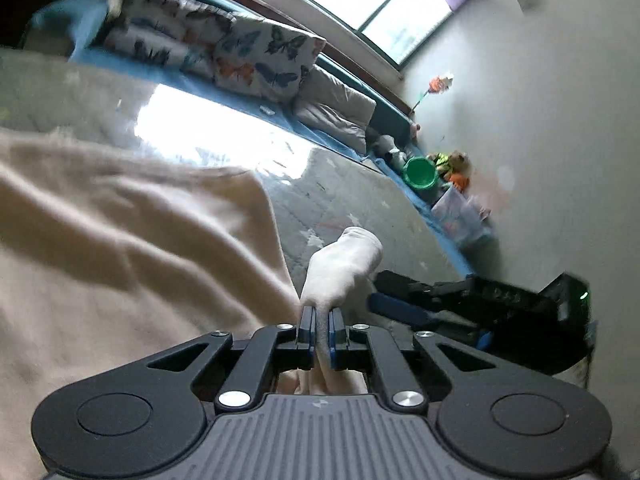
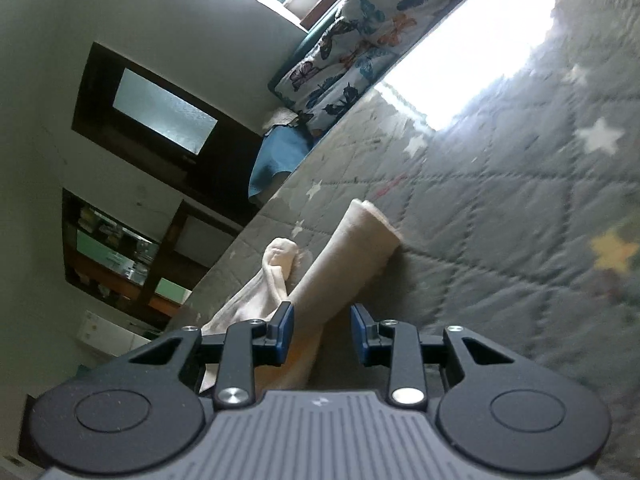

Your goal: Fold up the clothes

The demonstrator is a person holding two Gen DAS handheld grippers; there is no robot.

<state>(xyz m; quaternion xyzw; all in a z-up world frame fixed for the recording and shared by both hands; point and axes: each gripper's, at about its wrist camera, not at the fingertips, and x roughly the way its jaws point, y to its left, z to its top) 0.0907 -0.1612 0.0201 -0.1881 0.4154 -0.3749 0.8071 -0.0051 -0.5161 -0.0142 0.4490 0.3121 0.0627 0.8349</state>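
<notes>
Fingers (image 1: pixel 320 316) on my left gripper are clenching a fold of the cream garment (image 1: pixel 120 248) lying on the quilted bed (image 1: pixel 340 200), while my right fingers (image 2: pixel 322 320) are hanging released over its sleeve (image 2: pixel 360 248), ready to fold.

Two grippers are in play: the left gripper (image 1: pixel 321 312) and the right gripper (image 2: pixel 322 312), the latter also showing in the left wrist view. One cream garment (image 1: pixel 120 240) lies on one grey quilt (image 2: pixel 500 220), where at least five stars (image 2: pixel 602 136) can be counted, four pale and one yellow. Along the wall there are at least two butterfly cushions (image 1: pixel 268 60), one grey cushion (image 1: pixel 336 112), one green bucket (image 1: pixel 420 172) and one clear box (image 1: pixel 460 212).
</notes>
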